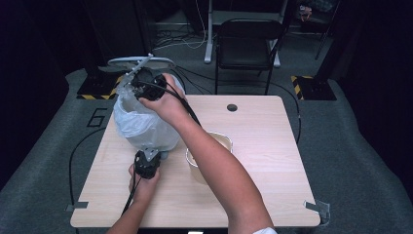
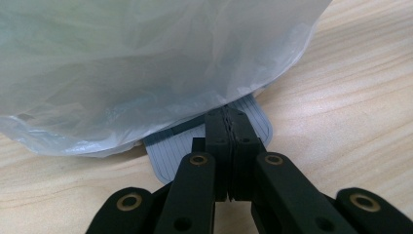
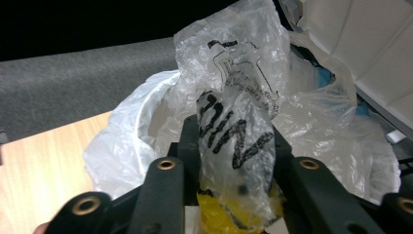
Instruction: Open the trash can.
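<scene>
Black lettering on the plastic bag (image 3: pixel 236 131) is showing but not reading clearly. Right gripper (image 3: pixel 234 146) is pinching the bag's top; left gripper (image 2: pixel 229 124) is closing fully beside the tabletop's (image 1: pixel 263 146) left edge, bowl (image 1: pixel 195 168) adjacent.

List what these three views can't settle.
- Bag contents: the plastic bag is cloudy in the high view and left gripper view; the items inside stay unclear.
- Grey ribbed flap: left gripper view, mostly under the bag; what it belongs to is unclear.
- Paper bowl: high view, the right forearm covers most of it, so its inside is hidden.
- Bag print: right gripper view, crumpled and partly unreadable.
- Right gripper fingers: film wraps the tips.
</scene>
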`<move>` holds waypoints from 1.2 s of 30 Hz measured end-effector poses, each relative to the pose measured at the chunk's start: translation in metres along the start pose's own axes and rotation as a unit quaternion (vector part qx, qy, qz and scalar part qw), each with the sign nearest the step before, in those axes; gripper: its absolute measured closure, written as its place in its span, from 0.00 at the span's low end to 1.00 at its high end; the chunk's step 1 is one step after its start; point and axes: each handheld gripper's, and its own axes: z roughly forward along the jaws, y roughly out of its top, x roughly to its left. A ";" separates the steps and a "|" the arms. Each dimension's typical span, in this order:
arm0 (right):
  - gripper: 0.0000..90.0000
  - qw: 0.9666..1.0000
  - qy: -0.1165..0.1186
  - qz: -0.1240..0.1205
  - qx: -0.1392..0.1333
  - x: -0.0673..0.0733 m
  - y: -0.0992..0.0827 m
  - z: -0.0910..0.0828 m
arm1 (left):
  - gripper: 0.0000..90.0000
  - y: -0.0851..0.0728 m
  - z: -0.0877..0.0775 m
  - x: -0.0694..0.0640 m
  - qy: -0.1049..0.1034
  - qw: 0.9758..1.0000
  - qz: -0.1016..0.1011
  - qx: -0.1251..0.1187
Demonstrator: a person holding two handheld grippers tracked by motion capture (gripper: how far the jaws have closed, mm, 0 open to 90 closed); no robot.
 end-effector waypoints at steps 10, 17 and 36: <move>0.62 1.000 -0.030 0.001 0.001 0.001 -0.001 0.006 | 0.99 0.000 0.000 -0.001 0.002 1.000 0.001 -0.003; 0.50 0.999 -0.030 0.023 -0.006 -0.003 -0.003 0.006 | 0.99 0.000 0.000 -0.001 0.001 1.000 0.000 -0.003; 0.57 0.999 -0.003 0.035 0.000 -0.015 -0.012 -0.009 | 0.99 -0.001 0.000 -0.004 -0.005 1.000 -0.021 0.001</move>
